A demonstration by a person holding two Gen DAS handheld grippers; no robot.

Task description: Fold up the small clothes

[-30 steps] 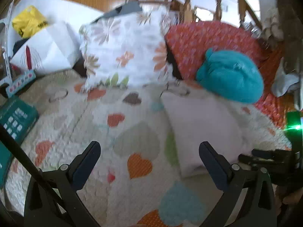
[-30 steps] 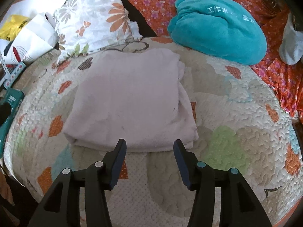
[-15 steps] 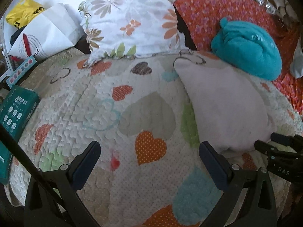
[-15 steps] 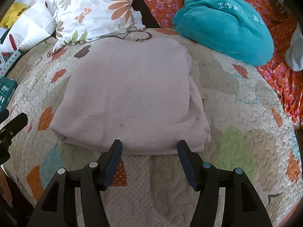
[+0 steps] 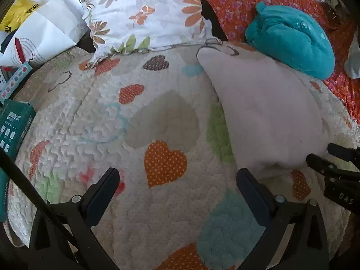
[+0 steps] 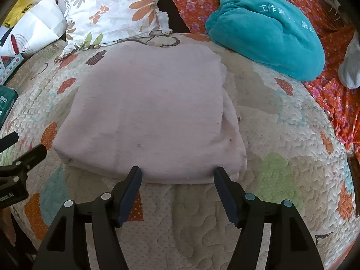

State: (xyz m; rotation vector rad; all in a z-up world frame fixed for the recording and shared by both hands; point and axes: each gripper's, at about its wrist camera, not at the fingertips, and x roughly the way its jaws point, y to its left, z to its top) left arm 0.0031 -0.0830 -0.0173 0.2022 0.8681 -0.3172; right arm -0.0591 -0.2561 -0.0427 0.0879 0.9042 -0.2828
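A pale pink garment (image 6: 153, 117) lies folded into a flat rectangle on the heart-patterned quilt (image 6: 281, 175). It also shows in the left wrist view (image 5: 265, 112), at the right. My right gripper (image 6: 177, 180) is open and empty, its fingertips just at the garment's near edge. My left gripper (image 5: 177, 180) is open and empty over bare quilt (image 5: 90, 117), to the left of the garment. The right gripper's tips (image 5: 333, 162) show at the right edge of the left wrist view.
A floral pillow (image 5: 144, 15) and a teal bundle (image 6: 265, 31) lie behind the garment. An orange flowered cloth (image 6: 337, 90) is at the right. White bags (image 5: 38, 38) and a green box (image 5: 13, 126) sit at the left.
Both grippers have moved forward and lower toward the quilt. The right gripper has closed in on the garment's near edge and opened a little wider. The garment has not moved.
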